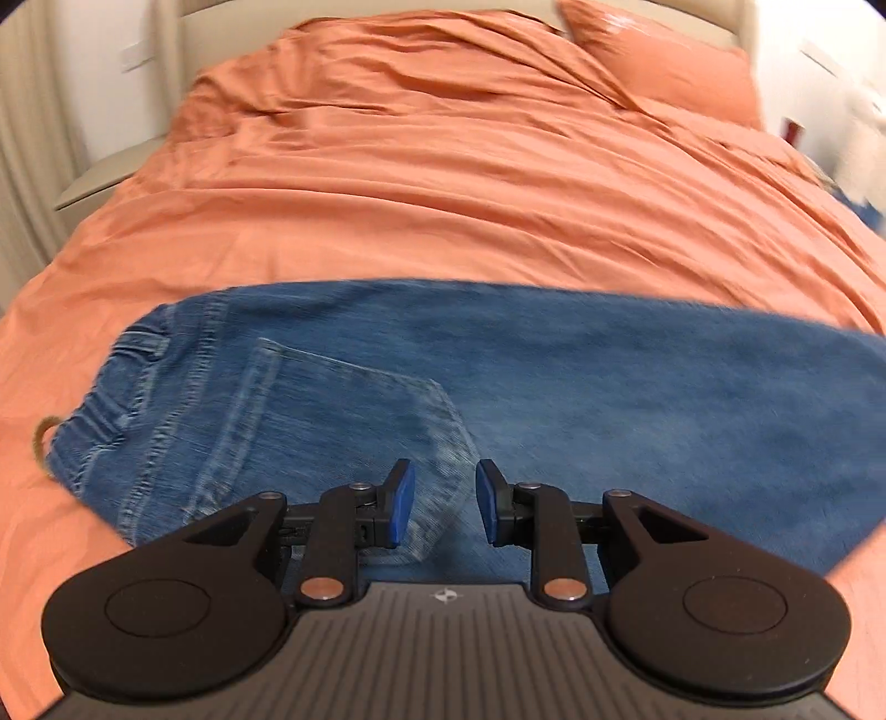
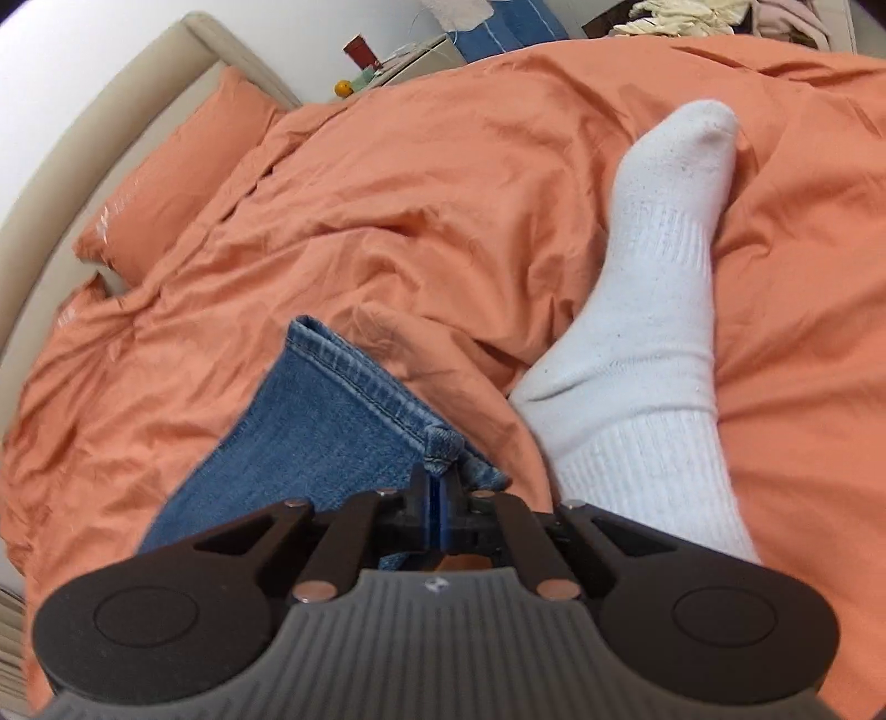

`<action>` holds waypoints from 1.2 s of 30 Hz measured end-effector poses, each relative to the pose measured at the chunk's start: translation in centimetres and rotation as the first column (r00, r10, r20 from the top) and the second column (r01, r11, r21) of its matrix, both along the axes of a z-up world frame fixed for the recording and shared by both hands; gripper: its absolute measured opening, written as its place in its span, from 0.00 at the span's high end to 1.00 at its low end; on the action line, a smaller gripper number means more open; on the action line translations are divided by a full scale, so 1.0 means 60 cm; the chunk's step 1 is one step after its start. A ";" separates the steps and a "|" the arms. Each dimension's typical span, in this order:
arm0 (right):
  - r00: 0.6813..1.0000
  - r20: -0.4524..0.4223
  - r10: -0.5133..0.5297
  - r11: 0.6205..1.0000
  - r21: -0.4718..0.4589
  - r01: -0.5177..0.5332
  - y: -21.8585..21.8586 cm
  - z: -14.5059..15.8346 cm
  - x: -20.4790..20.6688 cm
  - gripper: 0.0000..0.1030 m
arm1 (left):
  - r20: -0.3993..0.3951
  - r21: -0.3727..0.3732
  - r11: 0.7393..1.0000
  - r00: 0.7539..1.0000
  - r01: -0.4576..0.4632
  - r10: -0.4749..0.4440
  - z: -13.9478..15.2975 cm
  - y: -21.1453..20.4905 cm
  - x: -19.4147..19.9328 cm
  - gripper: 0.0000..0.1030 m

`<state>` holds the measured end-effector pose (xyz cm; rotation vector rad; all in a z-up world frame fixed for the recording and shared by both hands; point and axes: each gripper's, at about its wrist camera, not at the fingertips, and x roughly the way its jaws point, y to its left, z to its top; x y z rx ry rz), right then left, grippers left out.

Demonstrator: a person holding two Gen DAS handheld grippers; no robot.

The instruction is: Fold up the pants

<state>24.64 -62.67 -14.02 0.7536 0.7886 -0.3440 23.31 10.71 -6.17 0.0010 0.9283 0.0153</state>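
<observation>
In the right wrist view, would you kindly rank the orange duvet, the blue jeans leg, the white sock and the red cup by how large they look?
1. Orange duvet, largest.
2 and 3. White ribbed sock on a foot and blue denim jeans leg: these look alike, and both lie close to the camera, so no ranking.
4. Red cup on the bedside stand, smallest, though it is farthest away.

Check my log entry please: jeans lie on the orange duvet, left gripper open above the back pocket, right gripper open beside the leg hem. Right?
Not quite: the right gripper is shut on the jeans at the hem, as the right wrist view shows. The rest stands.
</observation>
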 end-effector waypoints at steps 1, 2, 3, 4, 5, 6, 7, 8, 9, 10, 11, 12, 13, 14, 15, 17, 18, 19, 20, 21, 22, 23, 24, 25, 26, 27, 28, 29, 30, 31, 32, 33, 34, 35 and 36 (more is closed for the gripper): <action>1.000 -0.019 0.005 1.000 -0.015 -0.006 0.003 -0.004 0.004 1.00 | -0.008 0.002 1.000 1.000 0.024 -0.024 0.000 -0.006 -0.006 0.70; 1.000 -0.027 0.002 1.000 -0.019 -0.002 0.005 -0.005 0.004 1.00 | -0.012 0.003 0.999 0.999 0.042 -0.042 0.001 -0.010 -0.012 0.70; 1.000 -0.027 -0.002 1.000 -0.021 0.001 0.005 -0.004 0.000 1.00 | -0.014 0.004 0.998 0.998 0.058 -0.058 0.003 -0.014 -0.019 0.70; 1.000 -0.027 -0.011 1.000 -0.021 0.010 0.005 -0.001 -0.003 0.96 | -0.014 0.002 0.997 0.997 0.071 -0.071 0.005 -0.016 -0.027 0.70; 0.999 -0.029 -0.027 0.999 -0.024 0.026 0.006 0.002 -0.009 0.80 | -0.014 -0.003 0.997 0.997 0.080 -0.080 0.007 -0.018 -0.035 0.70; 0.998 -0.037 -0.044 0.999 -0.031 0.043 0.007 0.005 -0.013 0.61 | -0.015 -0.010 0.996 0.996 0.086 -0.086 0.010 -0.018 -0.043 0.70; 0.998 -0.033 -0.051 0.999 -0.021 0.050 0.007 0.005 -0.022 0.58 | -0.017 -0.019 0.995 0.995 0.093 -0.094 0.011 -0.018 -0.053 0.70; 0.999 -0.013 -0.041 0.999 0.014 0.042 0.006 0.006 -0.033 0.59 | -0.020 -0.028 0.994 0.995 0.101 -0.102 0.011 -0.019 -0.062 0.70; 1.000 0.006 -0.029 0.998 0.048 0.028 0.007 0.007 -0.042 0.59 | -0.025 -0.037 0.993 0.993 0.113 -0.114 0.011 -0.020 -0.072 0.70; 1.000 0.020 -0.019 0.997 0.070 0.018 0.008 0.008 -0.048 0.59 | -0.033 -0.042 0.991 0.991 0.129 -0.131 0.009 -0.022 -0.082 0.70; 0.999 0.031 -0.011 0.997 0.079 0.009 0.010 0.010 -0.055 0.59 | -0.043 -0.044 0.988 0.988 0.149 -0.150 0.006 -0.027 -0.093 0.70; 0.999 0.042 -0.001 0.996 0.089 -0.003 0.012 0.011 -0.056 0.59 | -0.058 -0.042 0.985 0.984 0.168 -0.170 0.001 -0.032 -0.105 0.69; 0.999 0.049 0.010 0.995 0.102 -0.015 0.014 0.010 -0.056 0.59 | -0.073 -0.035 0.981 0.979 0.188 -0.191 -0.006 -0.039 -0.116 0.69; 0.999 0.050 0.016 0.992 0.121 -0.022 0.015 0.007 -0.054 0.59 | -0.086 -0.025 0.978 0.974 0.208 -0.209 -0.014 -0.048 -0.128 0.66; 0.999 0.046 0.021 0.990 0.140 -0.027 0.017 0.002 -0.050 0.58 | -0.097 -0.014 0.975 0.970 0.223 -0.223 -0.024 -0.057 -0.138 0.65; 0.999 0.028 0.025 0.986 0.165 -0.029 0.020 -0.007 -0.043 0.56 | -0.111 -0.002 0.972 0.966 0.235 -0.234 -0.047 -0.072 -0.154 0.58; 0.999 0.021 0.023 0.985 0.169 -0.027 0.022 -0.010 -0.041 0.54 | -0.115 0.003 0.972 0.965 0.236 -0.234 -0.060 -0.081 -0.157 0.56; 0.999 0.021 0.024 0.985 0.170 -0.027 0.024 -0.012 -0.039 0.54 | -0.113 0.006 0.974 0.968 0.228 -0.226 -0.073 -0.089 -0.157 0.50; 0.999 0.022 0.027 0.985 0.171 -0.030 0.025 -0.013 -0.037 0.52 | -0.103 0.010 0.976 0.971 0.216 -0.214 -0.083 -0.096 -0.158 0.46; 0.999 0.025 0.028 0.985 0.172 -0.032 0.025 -0.014 -0.035 0.52 | -0.085 0.012 0.979 0.976 0.204 -0.202 -0.093 -0.103 -0.156 0.46; 0.999 0.026 0.031 0.985 0.172 -0.035 0.026 -0.015 -0.035 0.51 | -0.055 0.009 0.982 0.980 0.190 -0.189 -0.099 -0.108 -0.153 0.45; 0.999 0.026 0.034 0.985 0.170 -0.038 0.027 -0.016 -0.034 0.51 | -0.017 0.001 0.985 0.985 0.171 -0.171 -0.102 -0.112 -0.149 0.45; 0.999 0.025 0.037 0.985 0.167 -0.041 0.028 -0.016 -0.032 0.51 | 0.016 -0.009 0.989 0.989 0.147 -0.147 -0.103 -0.114 -0.148 0.45; 0.999 0.024 0.040 0.986 0.164 -0.043 0.028 -0.016 -0.031 0.51 | 0.045 -0.030 0.993 0.993 0.114 -0.112 -0.102 -0.111 -0.142 0.45; 0.999 0.025 0.040 0.986 0.163 -0.044 0.029 -0.016 -0.031 0.51 | 0.062 -0.059 0.995 0.995 0.086 -0.082 -0.100 -0.108 -0.138 0.45; 0.999 0.026 0.039 0.986 0.163 -0.042 0.029 -0.017 -0.030 0.51 | 0.074 -0.093 0.994 0.996 0.060 -0.053 -0.095 -0.102 -0.133 0.45; 0.999 0.026 0.038 0.986 0.164 -0.041 0.029 -0.017 -0.029 0.51 | 0.090 -0.127 0.991 0.996 0.033 -0.022 -0.090 -0.097 -0.130 0.45; 0.999 0.026 0.037 0.986 0.164 -0.041 0.029 -0.018 -0.028 0.51 | 0.102 -0.159 0.987 0.995 0.009 0.008 -0.085 -0.092 -0.129 0.45; 0.999 0.026 0.038 0.986 0.163 -0.042 0.029 -0.018 -0.027 0.51 | 0.106 -0.197 0.980 0.994 -0.013 0.035 -0.081 -0.086 -0.127 0.45; 0.999 0.025 0.039 0.986 0.161 -0.043 0.029 -0.018 -0.026 0.51 | 0.102 -0.228 0.973 0.993 -0.031 0.056 -0.079 -0.082 -0.124 0.45; 0.999 0.024 0.040 0.986 0.158 -0.044 0.030 -0.018 -0.024 0.51 | 0.093 -0.253 0.966 0.993 -0.048 0.074 -0.079 -0.079 -0.121 0.45; 0.999 0.022 0.042 0.987 0.154 -0.045 0.030 -0.019 -0.023 0.51 | 0.077 -0.267 0.961 0.993 -0.066 0.090 -0.081 -0.078 -0.117 0.45; 0.999 0.021 0.041 0.988 0.151 -0.044 0.031 -0.019 -0.022 0.51 | 0.046 -0.261 0.961 0.993 -0.089 0.104 -0.087 -0.079 -0.108 0.45; 0.999 0.019 0.041 0.988 0.149 -0.043 0.032 -0.019 -0.021 0.51 | 0.018 -0.246 0.964 0.993 -0.105 0.113 -0.092 -0.083 -0.102 0.47; 0.999 0.019 0.040 0.988 0.149 -0.042 0.032 -0.020 -0.021 0.51 | 0.000 -0.238 0.964 0.992 -0.120 0.124 -0.099 -0.086 -0.094 0.53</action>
